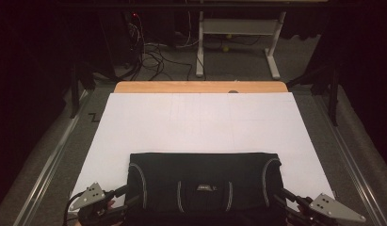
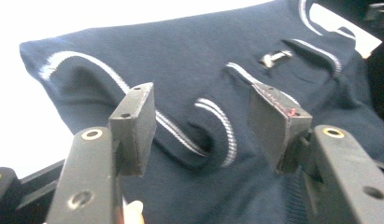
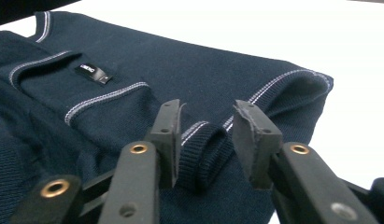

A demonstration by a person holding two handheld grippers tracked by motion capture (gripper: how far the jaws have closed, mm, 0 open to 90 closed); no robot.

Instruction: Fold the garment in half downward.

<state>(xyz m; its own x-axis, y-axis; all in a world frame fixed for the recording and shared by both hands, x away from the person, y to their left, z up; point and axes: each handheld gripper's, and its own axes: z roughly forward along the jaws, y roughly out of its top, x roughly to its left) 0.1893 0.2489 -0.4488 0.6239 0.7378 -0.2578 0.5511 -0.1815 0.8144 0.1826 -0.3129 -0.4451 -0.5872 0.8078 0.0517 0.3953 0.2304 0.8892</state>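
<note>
A: Your left gripper (image 2: 201, 116) has let go, jaws apart over the navy garment's (image 1: 203, 181) seven o'clock corner.

B: And your right gripper (image 3: 206, 140)? Released too, a ribbed fold loose between its pads, at five o'clock on the white sheet (image 1: 200, 122).

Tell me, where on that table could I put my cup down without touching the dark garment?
The white sheet is bare between the folded navy garment and the wooden table edge at the far side. Narrow bare strips run along the garment's left and right sides. The near edge is crowded: the left gripper and right gripper stand open at the garment's near corners.
</note>
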